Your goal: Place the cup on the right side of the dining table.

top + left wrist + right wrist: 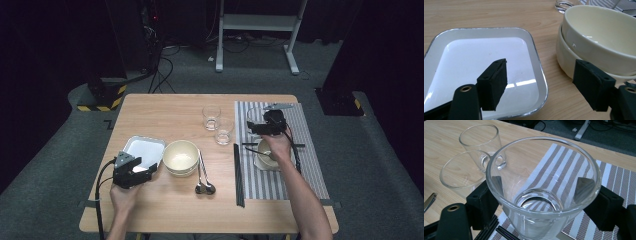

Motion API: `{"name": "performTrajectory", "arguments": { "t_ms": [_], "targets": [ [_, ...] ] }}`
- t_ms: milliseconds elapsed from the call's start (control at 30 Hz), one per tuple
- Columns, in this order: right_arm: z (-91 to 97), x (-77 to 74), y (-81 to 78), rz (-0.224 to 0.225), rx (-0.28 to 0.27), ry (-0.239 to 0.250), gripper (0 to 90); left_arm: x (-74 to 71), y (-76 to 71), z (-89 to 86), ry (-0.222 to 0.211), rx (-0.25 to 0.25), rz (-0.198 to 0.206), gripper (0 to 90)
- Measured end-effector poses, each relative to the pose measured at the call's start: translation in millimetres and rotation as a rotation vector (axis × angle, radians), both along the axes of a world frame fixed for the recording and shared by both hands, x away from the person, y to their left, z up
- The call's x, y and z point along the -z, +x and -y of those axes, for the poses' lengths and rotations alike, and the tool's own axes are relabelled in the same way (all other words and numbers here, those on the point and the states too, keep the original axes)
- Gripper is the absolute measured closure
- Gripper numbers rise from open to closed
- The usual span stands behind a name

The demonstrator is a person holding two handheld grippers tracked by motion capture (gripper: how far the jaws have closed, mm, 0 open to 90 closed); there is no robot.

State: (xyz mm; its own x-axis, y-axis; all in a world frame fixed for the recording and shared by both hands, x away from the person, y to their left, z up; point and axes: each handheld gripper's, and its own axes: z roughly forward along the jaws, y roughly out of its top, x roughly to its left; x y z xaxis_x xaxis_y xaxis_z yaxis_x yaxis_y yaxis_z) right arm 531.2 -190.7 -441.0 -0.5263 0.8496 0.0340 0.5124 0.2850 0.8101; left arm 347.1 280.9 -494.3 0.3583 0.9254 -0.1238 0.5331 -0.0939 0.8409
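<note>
Clear glass (541, 192) sits clamped between the right claw's (540, 200) jaws.

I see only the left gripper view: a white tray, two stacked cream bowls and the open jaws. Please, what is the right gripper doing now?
Observer: The right gripper is shut on a clear glass, with a striped placemat under it.
Operator: Are there other glasses on the table?
Observer: Yes, two empty glasses stand close together on the bare wood beside the placemat.
Operator: And what lies past the cream bowls?
Observer: In the high view, two spoons lie side by side to their right, and black chopsticks lie along the placemat's edge.
</note>
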Motion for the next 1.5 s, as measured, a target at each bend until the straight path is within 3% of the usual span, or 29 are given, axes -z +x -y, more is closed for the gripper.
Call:
{"name": "performTrajectory", "arguments": {
  "t_ms": [400, 533, 1000, 1500],
  "targets": [
    [-3.8, 2.0, 2.2, -0.011, 0.01, -0.008, 20.0, 19.3, -15.8, 2.5, 0.014, -0.023, -0.02, 27.7],
    [-7.7, -1.0, 5.7, -0.019, 0.017, -0.036, 20.0, 24.4, -18.3, 2.5, 0.003, -0.029, -0.02, 27.6],
    [-10.6, 7.1, 17.2, -0.045, 0.044, -0.055, 20.0, 23.7, -31.0, 9.6, 0.018, -0.027, 0.005, 27.6],
    [-8.5, 13.6, 24.9, -0.056, 0.068, -0.05, 20.0, 32.5, -36.0, 28.4, 0.04, 0.013, -0.016, 27.5]
  ]
}}
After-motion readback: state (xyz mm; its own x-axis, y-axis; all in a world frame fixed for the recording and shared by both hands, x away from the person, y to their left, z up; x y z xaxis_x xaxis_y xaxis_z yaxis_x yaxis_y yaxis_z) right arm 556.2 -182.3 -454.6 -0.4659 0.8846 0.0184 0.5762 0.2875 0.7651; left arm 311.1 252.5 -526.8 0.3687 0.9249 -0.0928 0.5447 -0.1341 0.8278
